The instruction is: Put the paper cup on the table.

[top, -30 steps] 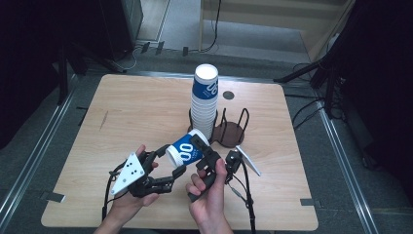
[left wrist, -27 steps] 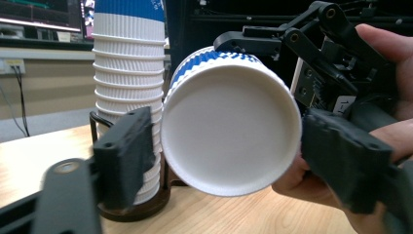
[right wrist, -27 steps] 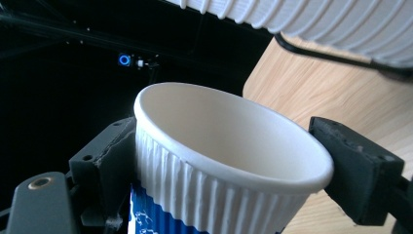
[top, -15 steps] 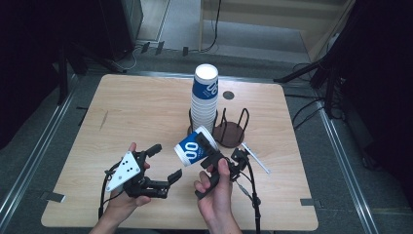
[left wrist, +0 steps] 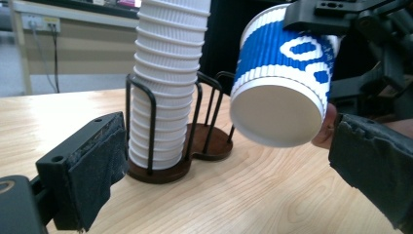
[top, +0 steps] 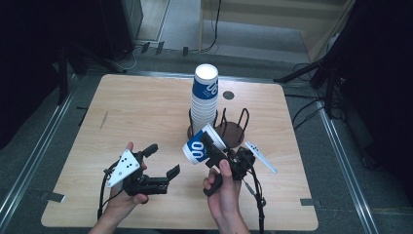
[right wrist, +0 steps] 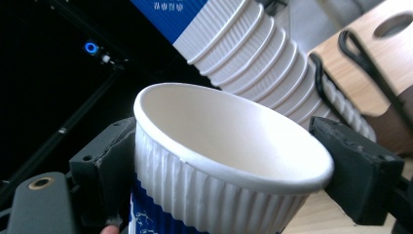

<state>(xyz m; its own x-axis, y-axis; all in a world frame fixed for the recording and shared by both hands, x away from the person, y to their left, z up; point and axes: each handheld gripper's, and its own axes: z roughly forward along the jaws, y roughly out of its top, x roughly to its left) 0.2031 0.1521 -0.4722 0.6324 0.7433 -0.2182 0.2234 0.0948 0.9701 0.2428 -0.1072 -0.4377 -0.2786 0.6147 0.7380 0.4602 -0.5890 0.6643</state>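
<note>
Leftmost, near the bench's (top: 122, 107) front-left corner, the left gripper (top: 163, 160) hovers just above the wood with its jaws spread wide and nothing between them; in the left gripper view the two black pads (left wrist: 95, 168) stand far apart, framing the scene ahead.

Moving right, toward the middle of the front edge, the right gripper (top: 210, 148) is clamped on a single blue-and-white paper cup (top: 200, 145). The cup is held off the bench, tipped over so its base points toward the left gripper and its mouth faces back along the right gripper. In the right gripper view the pads press the ribbed wall just under the rim on both sides.

Behind it, around the bench's middle, a tall stack of cups (top: 204, 100) stands upright in one ring of a dark wire holder (top: 233, 127); the neighbouring ring is empty.

As a judgement, one cup has been separated from the stack and is in hand, while the rest remain nested. What seems left is either handing this cup to the open left gripper or setting it down, perhaps in the empty ring, and then working through the remaining stack.
</note>
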